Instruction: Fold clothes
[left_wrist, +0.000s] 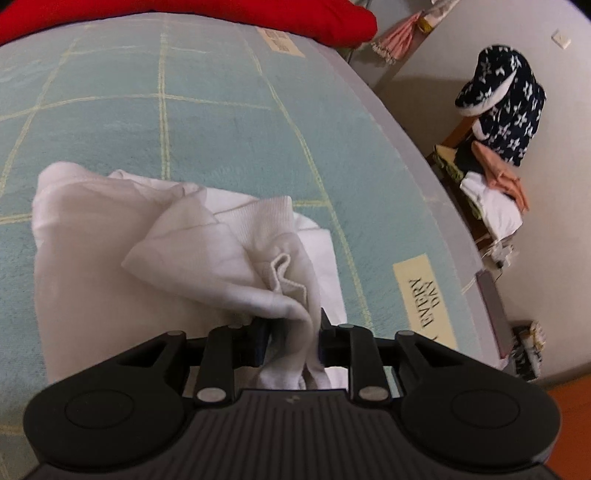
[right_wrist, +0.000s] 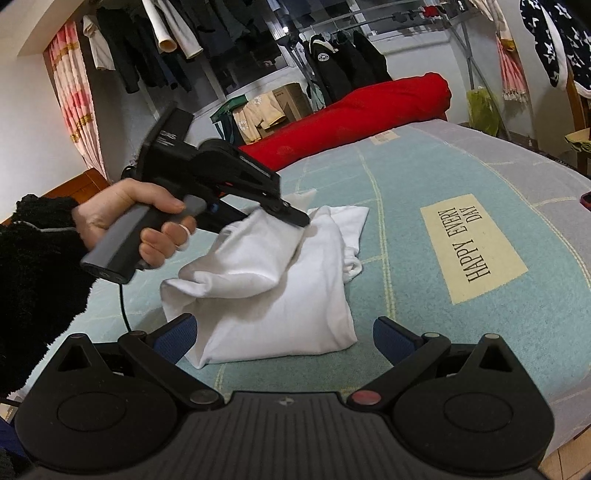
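A crumpled white garment (left_wrist: 110, 229) lies on the light-blue bed cover (left_wrist: 221, 110). My left gripper (left_wrist: 293, 332) is shut on a bunched fold of it, and the cloth runs back between the fingers. In the right wrist view a hand (right_wrist: 129, 214) holds that left gripper (right_wrist: 295, 218), which lifts one flap of the white garment (right_wrist: 280, 295) over the rest. My right gripper (right_wrist: 286, 332) stands open and low over the bed. Its blue pads (right_wrist: 177, 336) flank the garment's near edge without touching it.
A red bolster (right_wrist: 369, 107) lies along the far side of the bed. A "HAPPY EVERY DAY" patch (right_wrist: 469, 247) sits to the right of the garment. A chair piled with clothes (left_wrist: 498, 147) stands beyond the bed edge. Clothes racks (right_wrist: 332, 55) line the back wall.
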